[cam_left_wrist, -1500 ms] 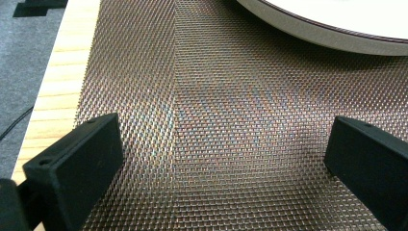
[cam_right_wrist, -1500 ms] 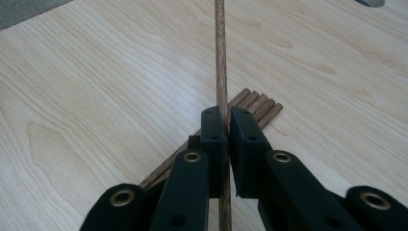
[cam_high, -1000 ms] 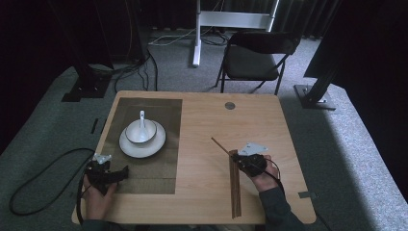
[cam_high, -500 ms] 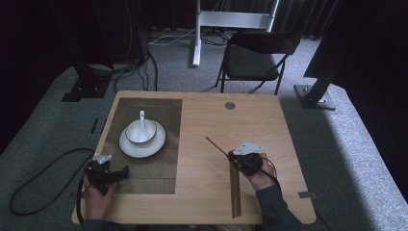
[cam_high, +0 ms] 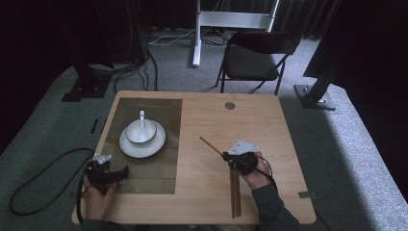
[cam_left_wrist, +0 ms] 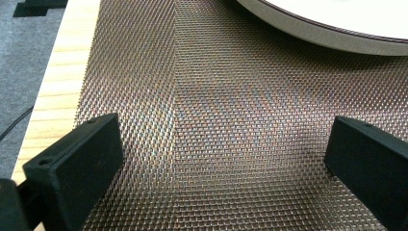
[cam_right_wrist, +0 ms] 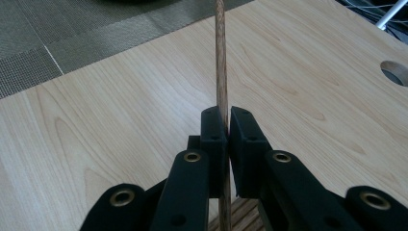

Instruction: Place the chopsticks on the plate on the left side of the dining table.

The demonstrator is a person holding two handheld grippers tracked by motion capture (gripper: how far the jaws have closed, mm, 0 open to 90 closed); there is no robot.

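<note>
Right gripper [cam_high: 230, 157], jaws clamped on a chopstick [cam_high: 210, 145], held over the table [cam_high: 269, 139]; left gripper [cam_high: 120, 172], jaws spread wide, at the table's near-left corner.

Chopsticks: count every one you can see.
2, possibly more hidden. One chopstick is clamped between the right gripper fingers, angled toward the placemat. The other chopstick lies on the table behind that hand.
</note>
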